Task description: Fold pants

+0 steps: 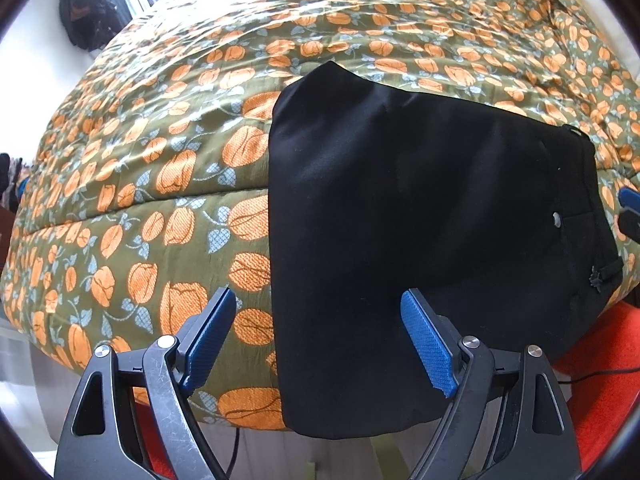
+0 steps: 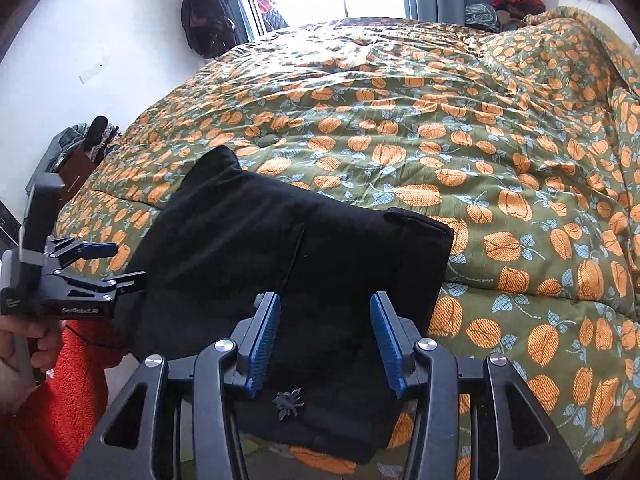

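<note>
On quilt [image 1: 160, 168], folded pants [image 1: 420, 220] lengthwise outward.

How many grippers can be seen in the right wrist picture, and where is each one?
2. The right gripper is at the bottom centre, open above the black pants. The left gripper is at the left edge, open beside the pants. No others show.

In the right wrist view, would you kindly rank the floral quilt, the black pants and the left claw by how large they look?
1. Floral quilt, filling most of the frame.
2. Black pants, folded at the bed's near edge.
3. Left claw, open, at the left edge; its nearness makes true size unsure.
</note>
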A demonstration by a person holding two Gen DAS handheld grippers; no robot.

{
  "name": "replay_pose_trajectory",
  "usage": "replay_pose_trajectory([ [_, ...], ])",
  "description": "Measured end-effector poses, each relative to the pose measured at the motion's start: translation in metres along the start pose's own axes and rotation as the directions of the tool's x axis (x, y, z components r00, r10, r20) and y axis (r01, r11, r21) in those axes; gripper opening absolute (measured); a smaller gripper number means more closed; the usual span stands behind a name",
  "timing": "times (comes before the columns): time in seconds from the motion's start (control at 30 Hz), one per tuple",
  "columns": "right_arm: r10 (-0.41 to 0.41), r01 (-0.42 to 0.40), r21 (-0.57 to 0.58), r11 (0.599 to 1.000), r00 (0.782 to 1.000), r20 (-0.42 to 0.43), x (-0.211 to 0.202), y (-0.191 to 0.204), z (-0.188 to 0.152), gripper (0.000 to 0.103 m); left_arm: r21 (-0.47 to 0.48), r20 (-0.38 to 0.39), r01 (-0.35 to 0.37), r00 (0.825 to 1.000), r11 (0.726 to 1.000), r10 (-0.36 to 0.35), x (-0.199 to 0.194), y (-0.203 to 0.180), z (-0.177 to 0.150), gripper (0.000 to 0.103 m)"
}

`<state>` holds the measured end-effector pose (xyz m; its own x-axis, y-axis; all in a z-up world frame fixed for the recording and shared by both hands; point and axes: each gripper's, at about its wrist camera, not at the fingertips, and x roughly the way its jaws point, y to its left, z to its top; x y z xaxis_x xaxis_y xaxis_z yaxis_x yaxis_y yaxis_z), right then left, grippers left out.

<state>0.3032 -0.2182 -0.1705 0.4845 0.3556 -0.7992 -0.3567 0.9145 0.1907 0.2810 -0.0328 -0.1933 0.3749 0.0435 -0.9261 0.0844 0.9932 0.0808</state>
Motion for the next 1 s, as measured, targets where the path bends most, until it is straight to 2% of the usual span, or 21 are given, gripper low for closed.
replay_pose_trajectory([
  [0.13,0.017,-0.016,-0.029,0.999,1.0,0.014,-0.018,0.019,-0.027,0.048,0.012,0.013,0.022,1.0,1.0,-0.022,-0.008,-0.003,-0.009,0.086],
  [0.23,-0.005,0.004,-0.018,1.0,0.995,-0.102,0.013,0.021,-0.059,0.057,0.049,-0.037,0.05,0.998,0.998,-0.048,0.006,-0.015,-0.025,0.09],
  [0.27,-0.019,0.016,-0.027,1.0,0.993,-0.115,0.02,0.021,-0.068,0.057,0.066,-0.058,0.058,0.997,0.996,-0.054,0.012,-0.019,-0.03,0.09],
  [0.3,-0.032,0.028,-0.042,0.999,0.995,-0.09,0.018,0.023,-0.071,0.057,0.07,-0.059,0.055,0.997,0.996,-0.051,0.013,-0.02,-0.033,0.09],
  [0.37,-0.021,0.019,-0.034,0.999,0.997,-0.07,0.007,0.026,-0.069,0.059,0.048,-0.044,0.079,0.996,0.996,-0.076,0.004,-0.013,-0.033,0.09],
  [0.43,-0.004,0.004,-0.007,1.0,0.998,-0.055,-0.007,0.024,-0.065,0.065,0.021,-0.033,0.111,0.993,0.994,-0.111,-0.004,-0.004,-0.029,0.09],
  [0.57,-0.007,0.008,0.045,0.999,1.0,-0.022,-0.024,0.01,-0.073,0.068,-0.001,0.005,0.119,0.993,0.993,-0.119,-0.014,0.013,-0.029,0.09],
  [0.77,0.02,-0.009,0.238,0.971,0.999,-0.045,-0.013,-0.009,-0.094,0.068,-0.034,-0.002,0.166,0.986,0.986,-0.166,-0.001,0.02,-0.037,0.09],
  [0.9,0.02,-0.007,0.204,0.979,0.998,-0.063,-0.006,0.001,-0.091,0.068,0.013,0.022,0.134,0.991,0.991,-0.135,-0.006,0.011,-0.037,0.09],
  [1.0,0.019,-0.007,0.187,0.982,0.998,-0.065,-0.003,0.005,-0.09,0.068,-0.003,0.028,0.151,0.988,0.988,-0.151,-0.005,0.014,-0.036,0.09],
])
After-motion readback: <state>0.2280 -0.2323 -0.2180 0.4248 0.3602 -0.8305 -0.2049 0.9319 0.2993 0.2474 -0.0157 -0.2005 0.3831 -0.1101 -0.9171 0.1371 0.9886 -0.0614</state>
